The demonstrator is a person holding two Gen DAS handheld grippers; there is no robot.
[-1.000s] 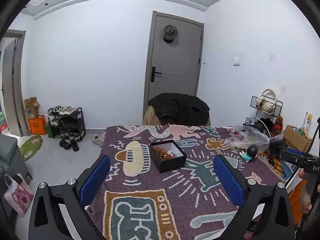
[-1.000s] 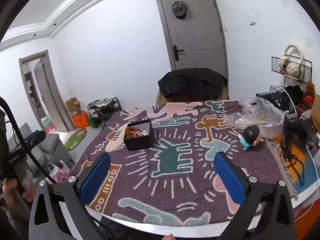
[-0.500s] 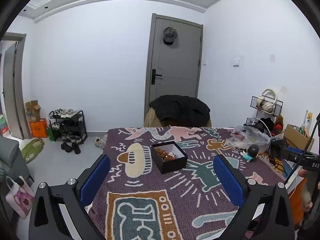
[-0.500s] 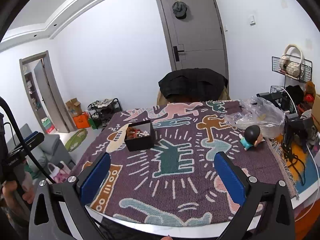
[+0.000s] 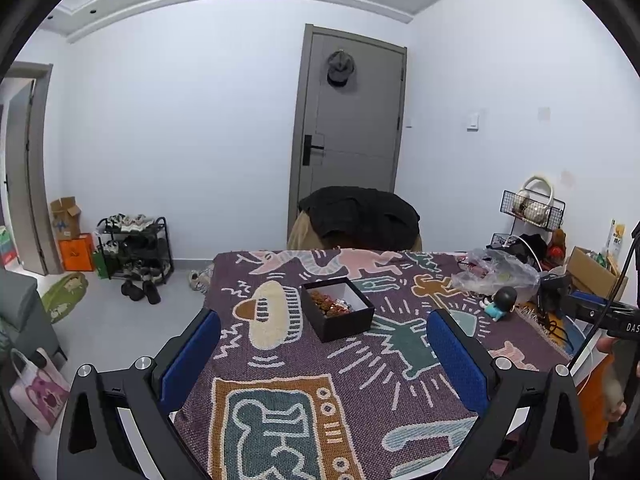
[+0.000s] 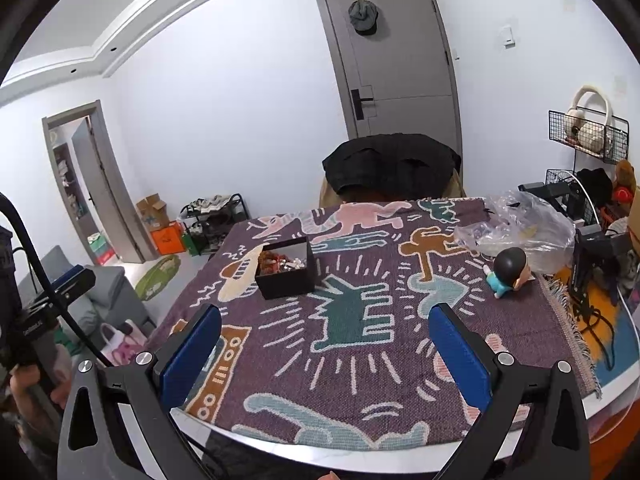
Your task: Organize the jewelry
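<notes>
Jewelry [image 5: 330,306], a tangle of reddish-brown beads and silvery bits, fills a lidless black box [image 5: 338,310] on the patterned blanket [image 5: 304,368], toward the table's far left corner. Your left gripper [image 5: 324,354] and right gripper [image 6: 325,346] hover near the front edge, fingers spread wide and empty. Pinching into that tangle could, I judge, drag several strands out or tip the light box.
</notes>
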